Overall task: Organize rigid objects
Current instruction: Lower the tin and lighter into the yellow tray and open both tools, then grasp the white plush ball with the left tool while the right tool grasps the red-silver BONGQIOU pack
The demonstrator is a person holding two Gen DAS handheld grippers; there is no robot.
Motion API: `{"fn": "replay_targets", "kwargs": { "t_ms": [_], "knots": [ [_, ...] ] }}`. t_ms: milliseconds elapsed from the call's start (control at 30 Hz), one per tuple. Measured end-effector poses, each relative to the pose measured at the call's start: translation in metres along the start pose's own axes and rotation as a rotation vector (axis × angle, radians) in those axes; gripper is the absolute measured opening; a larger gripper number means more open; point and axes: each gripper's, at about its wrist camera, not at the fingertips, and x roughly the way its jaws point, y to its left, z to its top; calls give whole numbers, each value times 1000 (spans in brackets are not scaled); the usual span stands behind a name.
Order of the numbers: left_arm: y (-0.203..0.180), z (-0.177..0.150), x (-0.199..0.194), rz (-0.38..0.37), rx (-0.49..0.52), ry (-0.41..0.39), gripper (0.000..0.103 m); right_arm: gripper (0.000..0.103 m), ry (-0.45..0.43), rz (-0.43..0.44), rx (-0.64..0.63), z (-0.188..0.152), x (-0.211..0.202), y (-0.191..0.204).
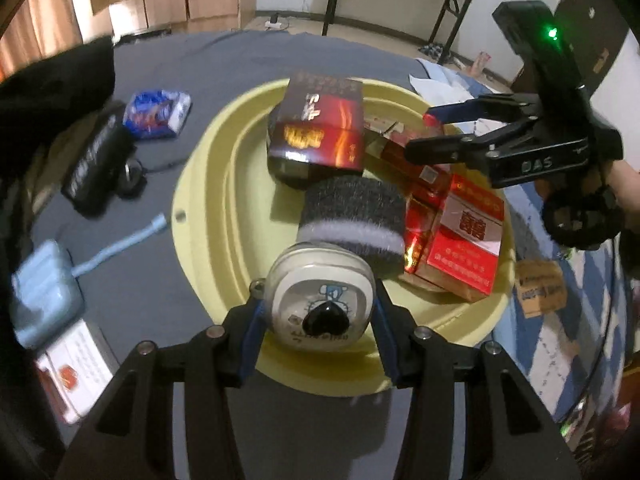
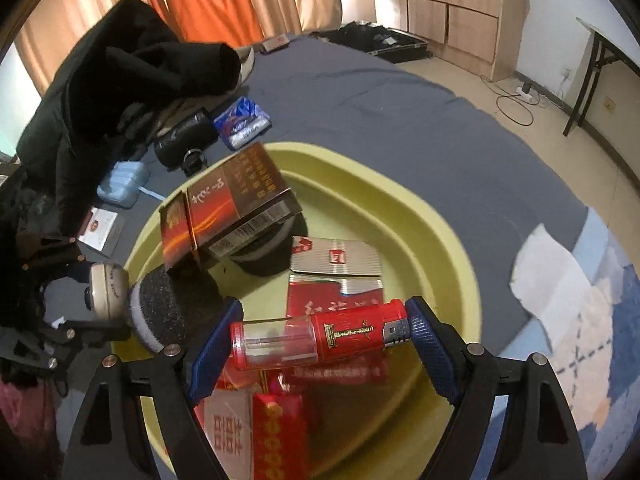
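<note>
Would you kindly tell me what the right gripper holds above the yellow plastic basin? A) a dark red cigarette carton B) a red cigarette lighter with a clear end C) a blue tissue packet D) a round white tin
B: in the right wrist view the red cigarette lighter with a clear end lies crosswise between the blue pads of the right gripper, over the yellow plastic basin.
</note>
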Motion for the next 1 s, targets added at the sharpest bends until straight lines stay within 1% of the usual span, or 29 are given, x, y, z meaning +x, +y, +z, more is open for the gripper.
{"fn": "replay_targets", "kwargs": {
  "t_ms": [67,100,133,167,233,367,433,467,500,533,567,633,733,800,867,900,933,1000],
  "knots": [
    [1,-6,6,-15,-10,16,50,83,15,-8,-2,4,15,5],
    [-1,-7,8,-2,7,2,50,83,20,-9,-2,5,22,7],
    [-3,-7,9,5,24,-10,50,83,14,-9,-3,5,24,8],
    [-4,-4,11,3,28,-5,50,83,8,-7,0,6,26,8],
    [-2,1,20,-12,5,22,50,83,-1,1,23,6,28,6],
    [-2,2,29,9,14,13,51,85,-8,5,33,5,30,4],
    [-2,1,27,-7,-6,-1,58,99,-8,12,31,3,30,6],
    [-1,1,24,-26,-23,2,65,101,-20,14,29,2,27,7],
    [-2,-1,16,-52,-31,-10,78,103,-36,17,31,2,23,8],
    [-2,-3,10,-60,-30,-22,86,103,-52,23,39,0,16,6],
    [-5,-5,-3,-57,-24,-60,101,103,-71,29,53,-1,10,4],
    [-8,-7,-22,-54,-19,-108,103,103,-116,39,87,-4,-6,-1],
    [-15,2,-46,-76,-30,-120,103,103,-184,29,123,-14,-41,-17],
    [-32,16,-54,-87,-10,-116,103,103,-216,-10,123,-25,-69,-34],
    [-56,28,-57,-108,30,-120,103,103,-225,-77,100,-41,-96,-53],
    [-72,34,-57,-126,63,-115,103,103,-219,-119,87,-49,-108,-64],
    [-98,40,-54,-149,119,-106,103,103,-207,-164,76,-61,-121,-78],
    [-141,45,-45,-171,220,-80,103,103,-167,-240,90,-88,-143,-108]
  ]
}}
